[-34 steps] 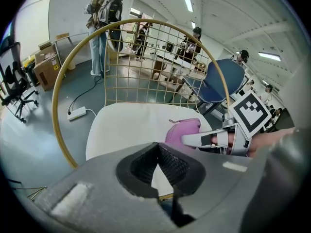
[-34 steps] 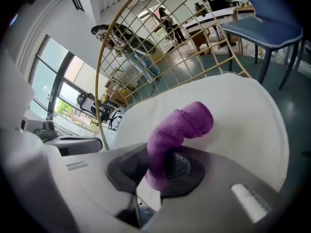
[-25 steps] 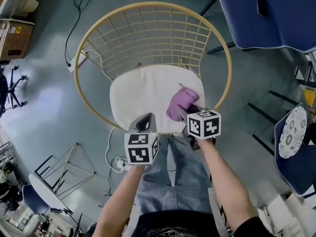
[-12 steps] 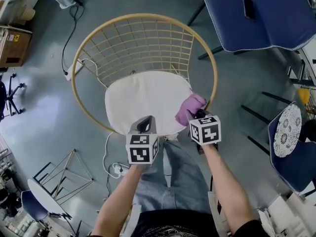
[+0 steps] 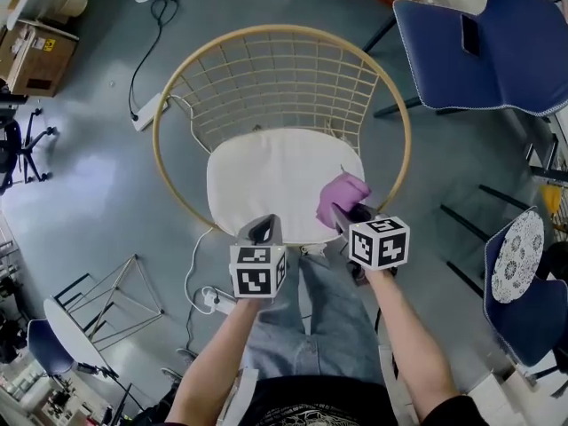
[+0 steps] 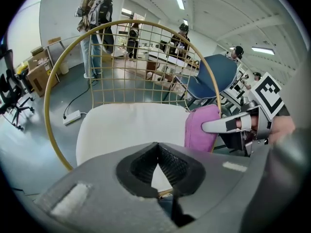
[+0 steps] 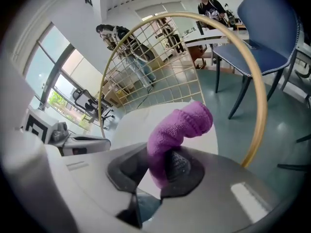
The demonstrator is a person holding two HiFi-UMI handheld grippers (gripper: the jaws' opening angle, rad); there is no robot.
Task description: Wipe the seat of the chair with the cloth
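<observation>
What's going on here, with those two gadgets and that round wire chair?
A person stands in front of a round wire chair and holds a hand-held gripper in each hand. The right gripper is clamped on a purple cloth, held at the right front corner of the chair's white seat, ready for wiping. Whether the cloth presses on the seat is hard to tell. The left gripper is shut and holds nothing, hovering at the seat's front edge.

Head view looks steeply down; gripper views closely face the chair [image 5: 266, 176].
</observation>
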